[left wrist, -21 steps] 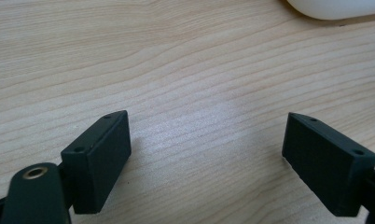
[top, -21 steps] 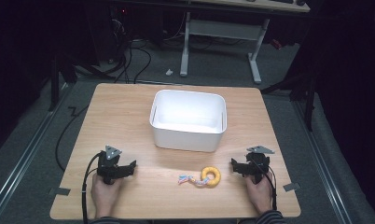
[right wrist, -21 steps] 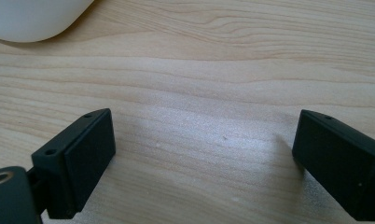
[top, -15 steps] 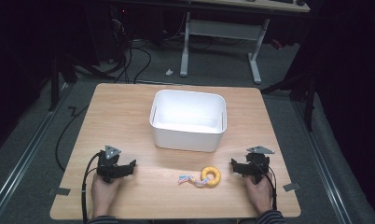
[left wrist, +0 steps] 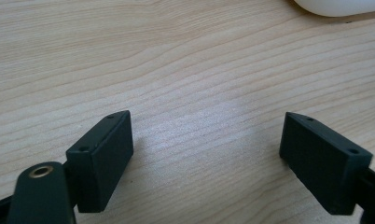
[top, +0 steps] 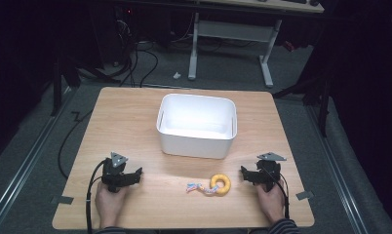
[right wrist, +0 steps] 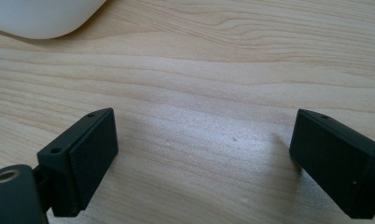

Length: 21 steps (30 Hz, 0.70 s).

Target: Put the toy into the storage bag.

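My left claw [top: 135,174] rests low over the bench [top: 135,122] near its front left corner, held in my left hand [top: 108,202], jaws standing wide apart with nothing between them; in the left gripper view only bare wood grain lies between the two black pads. My right claw [top: 246,174] rests near the front right corner, held in my right hand [top: 271,201], jaws likewise wide apart and holding nothing; the right gripper view shows bare wood between the pads. Both claws point inward, toward the middle of the bench. Between them, close to the front edge and somewhat right of centre, lies a yellow ring [top: 220,184] flat on the wood, with a short knotted piece of coloured rope [top: 198,188] touching its left side. The ring is nearer my right claw than my left and apart from both. A white tub [top: 196,141] stands upright at the middle of the bench, behind the ring; a rounded corner of it appears at the top edge of each gripper view [left wrist: 337,5] [right wrist: 41,18]. Its inside appears bare.
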Motion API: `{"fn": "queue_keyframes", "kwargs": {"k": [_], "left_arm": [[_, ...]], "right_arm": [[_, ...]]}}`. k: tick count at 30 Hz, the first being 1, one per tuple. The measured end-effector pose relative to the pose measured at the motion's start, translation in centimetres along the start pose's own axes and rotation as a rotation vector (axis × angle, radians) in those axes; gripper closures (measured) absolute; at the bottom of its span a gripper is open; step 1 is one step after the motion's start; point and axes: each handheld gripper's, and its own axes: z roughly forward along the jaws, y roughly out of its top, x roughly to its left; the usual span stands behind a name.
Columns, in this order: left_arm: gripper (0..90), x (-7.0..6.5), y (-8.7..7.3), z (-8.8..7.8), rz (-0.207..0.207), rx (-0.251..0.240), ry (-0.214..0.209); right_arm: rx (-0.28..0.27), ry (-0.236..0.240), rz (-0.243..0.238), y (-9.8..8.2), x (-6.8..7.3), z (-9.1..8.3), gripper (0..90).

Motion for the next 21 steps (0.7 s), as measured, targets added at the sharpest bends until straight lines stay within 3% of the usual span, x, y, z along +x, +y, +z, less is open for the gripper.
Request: {"fn": "queue_keyframes", "kwargs": {"k": [13, 16, 17, 20, 21], "left_arm": [[21.1, 0.0, -0.1, -0.1, -0.005, -0.006, 0.006], [21.1, 0.0, -0.1, -0.1, -0.005, -0.006, 0.006], [21.1, 0.0, -0.1, -0.2, -0.005, -0.004, 0.005], [20.9, 0.0, -0.1, -0.2, -0.003, -0.005, 0.003], [20.8, -0.1, -0.1, -0.2, -0.002, -0.006, 0.003]], "right_arm": [[0.001, 0.009, -0.011, 0.1, -0.1, 0.1, 7.6], [0.037, 0.018, -0.011, 0.5, -0.4, -0.3, 16.9], [0.067, 0.031, -0.016, 0.9, -0.5, -0.4, 17.5], [0.081, 0.039, -0.017, 1.2, -0.8, -0.4, 19.6], [0.097, 0.070, 0.015, 1.3, -1.4, -0.6, 20.2]]}}
